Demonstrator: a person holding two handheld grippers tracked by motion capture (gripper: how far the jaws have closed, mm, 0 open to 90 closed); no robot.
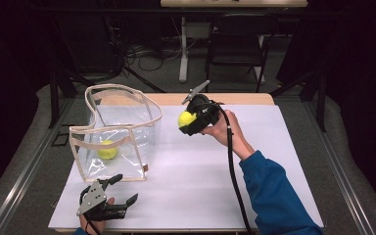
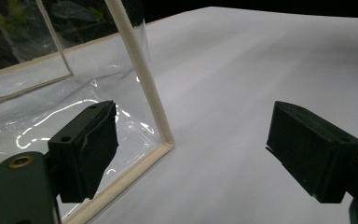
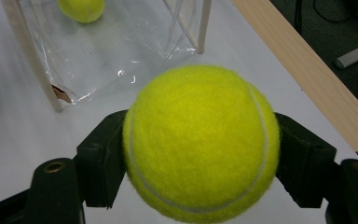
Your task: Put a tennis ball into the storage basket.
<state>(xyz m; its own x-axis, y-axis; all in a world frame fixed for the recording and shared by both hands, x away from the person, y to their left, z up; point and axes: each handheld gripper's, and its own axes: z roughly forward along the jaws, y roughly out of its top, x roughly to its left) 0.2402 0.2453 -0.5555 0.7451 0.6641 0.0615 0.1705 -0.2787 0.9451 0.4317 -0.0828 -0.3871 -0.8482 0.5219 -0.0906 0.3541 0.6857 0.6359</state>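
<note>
A ball [image 1: 107,150] lies in the bag [image 1: 144,105] at the table's [image 1: 274,161] left

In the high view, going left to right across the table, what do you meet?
Left gripper → clear bag with a tennis ball inside → second tennis ball clamped in the right gripper → blue sleeve.

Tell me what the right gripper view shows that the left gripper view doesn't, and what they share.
Right gripper view alone: the held tennis ball clamped in the right gripper, and the wooden table edge. Left gripper view alone: the left gripper, jaws apart with nothing between them. Shared: the clear bag, the ball inside it and the white tabletop.
</note>
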